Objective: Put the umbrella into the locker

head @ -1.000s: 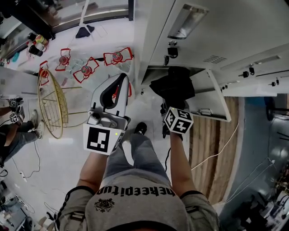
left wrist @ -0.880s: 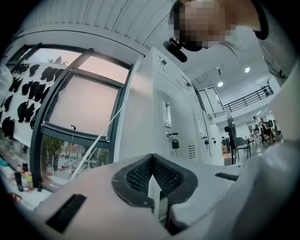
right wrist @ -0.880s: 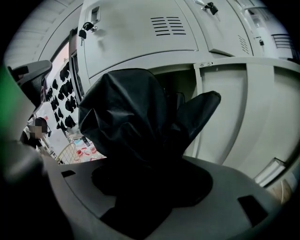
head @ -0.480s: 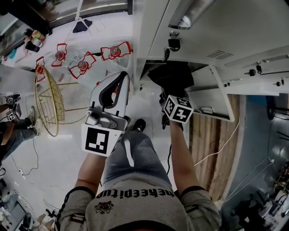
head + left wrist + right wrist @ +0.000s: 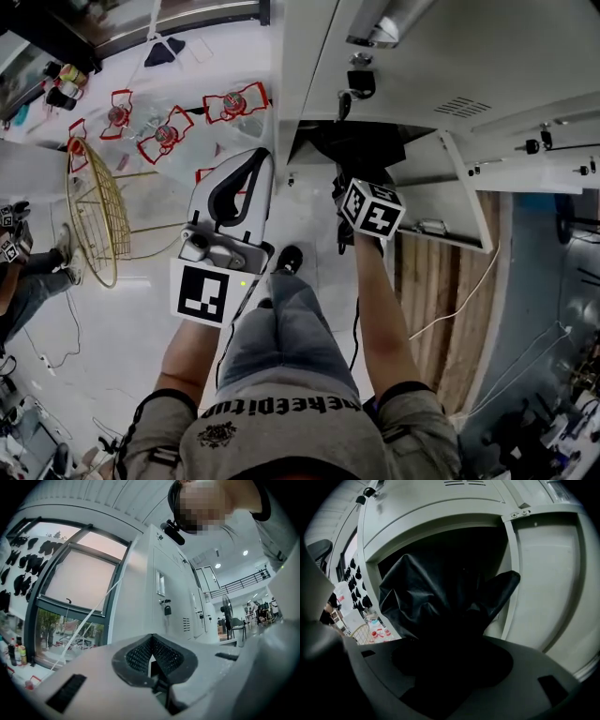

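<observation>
Right gripper (image 5: pixel 450 665): jaws wide apart, clamped on bundled black umbrella (image 5: pixel 440 602); dark fabric fills gap between jaws. Gripper angled downward toward locker (image 5: pixel 440 515).

Umbrella: crumpled canopy at mouth of open compartment, against dark interior. In head view, black mass (image 5: pixel 361 150) sits under compartment's upper edge, just ahead of right gripper (image 5: pixel 354 187).

Locker door (image 5: pixel 441 187): swung open, right of opening.

Left gripper (image 5: pixel 152 656): jaws together, nothing between. Held roughly level above floor (image 5: pixel 141 309), left of locker, apart from umbrella.
</observation>
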